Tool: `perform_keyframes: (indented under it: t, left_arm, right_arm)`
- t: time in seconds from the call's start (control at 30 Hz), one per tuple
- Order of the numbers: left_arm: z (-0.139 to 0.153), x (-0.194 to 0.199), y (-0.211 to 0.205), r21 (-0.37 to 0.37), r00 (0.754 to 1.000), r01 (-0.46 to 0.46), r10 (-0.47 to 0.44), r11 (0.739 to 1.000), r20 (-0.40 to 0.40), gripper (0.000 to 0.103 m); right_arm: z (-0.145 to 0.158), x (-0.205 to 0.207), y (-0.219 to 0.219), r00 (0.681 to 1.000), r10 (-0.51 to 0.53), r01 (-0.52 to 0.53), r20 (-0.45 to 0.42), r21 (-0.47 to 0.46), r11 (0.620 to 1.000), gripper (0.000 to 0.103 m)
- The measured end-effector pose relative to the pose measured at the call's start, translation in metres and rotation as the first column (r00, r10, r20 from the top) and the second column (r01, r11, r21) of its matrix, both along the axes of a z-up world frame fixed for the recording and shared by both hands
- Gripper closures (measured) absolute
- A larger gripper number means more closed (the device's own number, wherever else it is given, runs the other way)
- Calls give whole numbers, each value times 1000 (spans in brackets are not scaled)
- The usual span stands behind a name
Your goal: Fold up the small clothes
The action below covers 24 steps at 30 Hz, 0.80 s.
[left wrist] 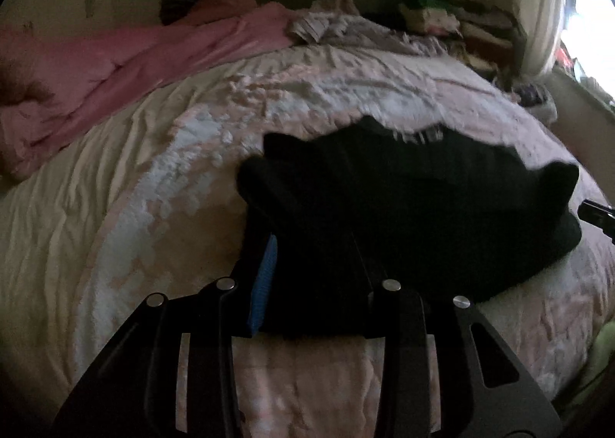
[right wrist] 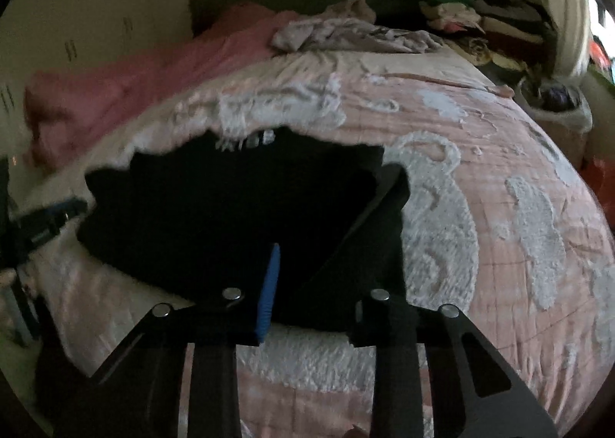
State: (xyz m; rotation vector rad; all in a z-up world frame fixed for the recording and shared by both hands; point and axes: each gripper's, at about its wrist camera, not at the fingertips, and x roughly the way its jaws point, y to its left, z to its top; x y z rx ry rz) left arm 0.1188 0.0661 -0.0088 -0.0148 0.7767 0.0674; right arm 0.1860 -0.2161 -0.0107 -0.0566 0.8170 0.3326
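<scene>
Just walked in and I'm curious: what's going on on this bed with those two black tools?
A person is folding a small black garment on a bed, with a handheld gripper in each hand. The left gripper is at the garment's left end and the right gripper at its right end, both with the dark cloth between their jaws. The picture is too dark and blurred to say whether the jaws are pinching it. A pink blanket and other clothes lie further back.

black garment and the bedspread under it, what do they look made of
Black garment: looks like soft matte knit or fleece; no shine, limp folds, though too dark to be sure. Bedspread: pink quilted fabric with raised white tufted patches, likely cotton chenille, going by stitched lines and fuzzy texture.
</scene>
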Motion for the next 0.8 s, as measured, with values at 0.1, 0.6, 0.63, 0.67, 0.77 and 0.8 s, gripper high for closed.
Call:
perform_keyframes:
  t: [0.1,0.6,0.63,0.67,0.77,0.8]
  left_arm:
    - [-11,5,-9,58,1000,16,-16,998,-15,76]
    - [-25,54,-8,109,999,21,-17,994,-33,68]
    - [-24,59,-6,99,999,18,-14,995,-35,68]
    - [-24,63,-5,89,999,16,-13,996,-35,68]
    - [-19,76,0,68,1000,3,-1,998,-27,66]
    - [-18,81,3,65,1000,-5,6,998,-27,66]
  right_arm:
    - [-13,2,5,1000,-10,9,-18,-47,999,77]
    - [-30,50,7,999,-11,9,-48,-56,998,79]
    - [-29,57,6,999,-11,9,-53,-40,999,79]
    - [-28,62,5,998,-13,11,-56,-27,1000,79]
    - [-27,79,1,997,-25,26,-66,9,1000,79]
    - [-27,83,0,997,-31,32,-69,18,999,79]
